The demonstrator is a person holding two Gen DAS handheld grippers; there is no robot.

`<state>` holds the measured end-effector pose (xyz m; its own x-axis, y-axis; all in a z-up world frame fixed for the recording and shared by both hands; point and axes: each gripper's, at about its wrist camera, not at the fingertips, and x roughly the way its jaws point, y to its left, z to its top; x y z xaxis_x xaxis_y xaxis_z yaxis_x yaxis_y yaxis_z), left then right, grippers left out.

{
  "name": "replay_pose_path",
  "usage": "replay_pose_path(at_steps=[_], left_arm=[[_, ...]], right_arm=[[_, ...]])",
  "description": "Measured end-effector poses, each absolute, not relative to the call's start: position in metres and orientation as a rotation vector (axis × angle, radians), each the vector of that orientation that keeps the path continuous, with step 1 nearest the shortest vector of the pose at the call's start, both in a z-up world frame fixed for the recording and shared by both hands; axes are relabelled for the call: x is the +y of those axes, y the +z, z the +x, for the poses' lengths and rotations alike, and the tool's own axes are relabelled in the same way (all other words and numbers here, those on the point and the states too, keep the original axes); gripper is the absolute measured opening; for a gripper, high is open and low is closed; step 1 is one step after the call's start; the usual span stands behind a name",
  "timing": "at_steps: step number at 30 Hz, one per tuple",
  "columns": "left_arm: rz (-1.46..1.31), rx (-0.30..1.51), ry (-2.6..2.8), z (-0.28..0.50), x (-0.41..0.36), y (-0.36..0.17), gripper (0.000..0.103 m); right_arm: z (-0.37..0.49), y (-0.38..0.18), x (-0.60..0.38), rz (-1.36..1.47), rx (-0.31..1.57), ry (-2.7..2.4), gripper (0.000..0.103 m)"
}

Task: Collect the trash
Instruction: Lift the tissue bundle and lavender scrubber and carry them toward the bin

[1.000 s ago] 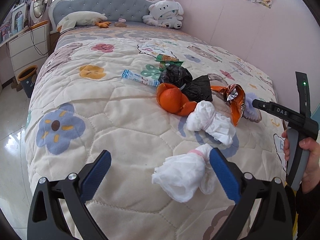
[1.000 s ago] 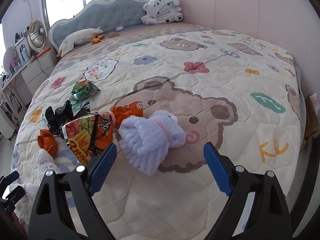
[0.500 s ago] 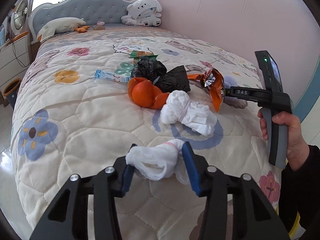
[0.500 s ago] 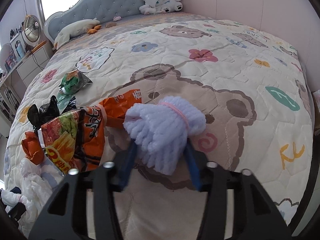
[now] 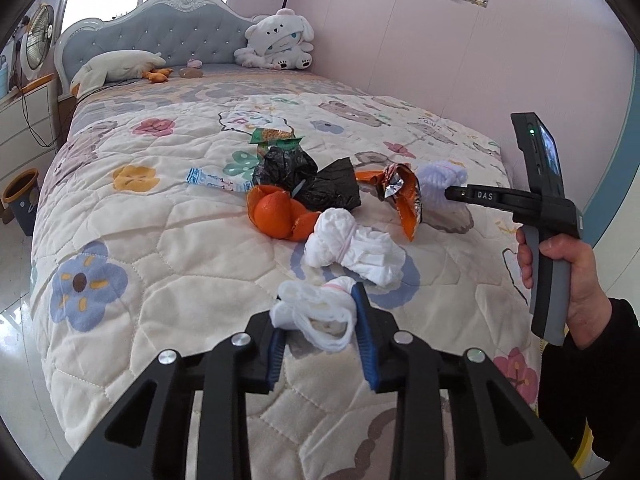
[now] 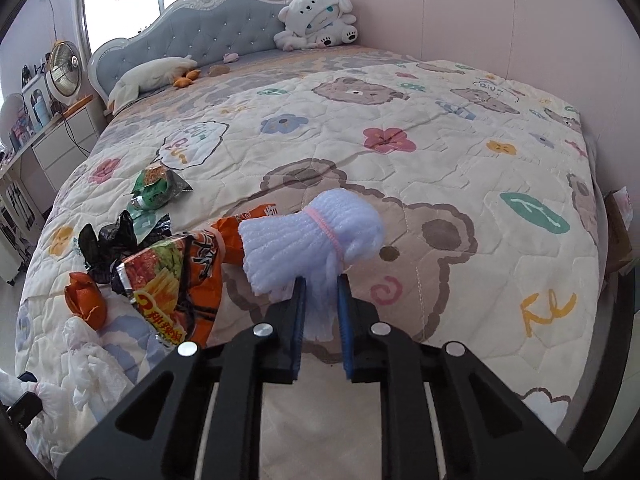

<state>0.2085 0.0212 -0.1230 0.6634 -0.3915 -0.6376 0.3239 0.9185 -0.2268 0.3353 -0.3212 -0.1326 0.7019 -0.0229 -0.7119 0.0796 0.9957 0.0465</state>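
Left wrist view shows the left tool (image 5: 320, 332) closed on a white tissue wad (image 5: 314, 314), which is bound with a thin pink band and sits at the near edge of the bed (image 5: 168, 248). In the right wrist view the right tool (image 6: 320, 312) is closed on a pale lilac fluffy bundle (image 6: 308, 240), also tied with a pink band, and its jaws pinch the lower loose end while the round part stands above them. Both bundles look very light and soft, so I judge they will squash easily and need little force, but the loose ends can slip out; taking hold near the band, where the material is dense, seems safer. Between the two tools more trash lies on the quilt: a second white wad (image 5: 352, 246), orange peel (image 5: 276, 212), a black plastic bag (image 5: 312, 184), an orange snack wrapper (image 6: 180, 280) and a green wrapper (image 6: 156, 190). The wrappers are thin and smooth foil, probably slippery, so a grip on a crumpled fold would hold better than a flat side. The peel is soft and can tear.
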Motion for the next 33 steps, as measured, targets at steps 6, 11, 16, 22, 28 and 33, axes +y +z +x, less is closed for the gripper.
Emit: replay_pose_path(at_steps=[6, 11, 16, 22, 28, 33], left_arm=[[-0.101, 0.732, -0.389, 0.202, 0.026, -0.112, 0.029], [-0.091, 0.720, -0.378, 0.192, 0.029, -0.102, 0.029], [-0.095, 0.712, -0.368, 0.184, 0.033, -0.094, 0.029], [-0.098, 0.719, -0.351, 0.173, 0.035, -0.089, 0.029], [-0.105, 0.677, -0.355, 0.158, 0.031, -0.069, 0.029], [-0.092, 0.607, -0.371, 0.139, 0.019, -0.040, 0.029]], right_arm=[[0.319, -0.117, -0.325, 0.087, 0.780, -0.049, 0.014], [0.296, -0.099, -0.323, 0.076, 0.747, -0.036, 0.014], [0.270, -0.086, -0.320, 0.081, 0.731, -0.011, 0.014], [0.235, -0.076, -0.317, 0.075, 0.727, 0.015, 0.014], [0.193, -0.049, -0.318, 0.076, 0.672, 0.041, 0.014], [0.153, -0.014, -0.323, 0.061, 0.603, 0.049, 0.014]])
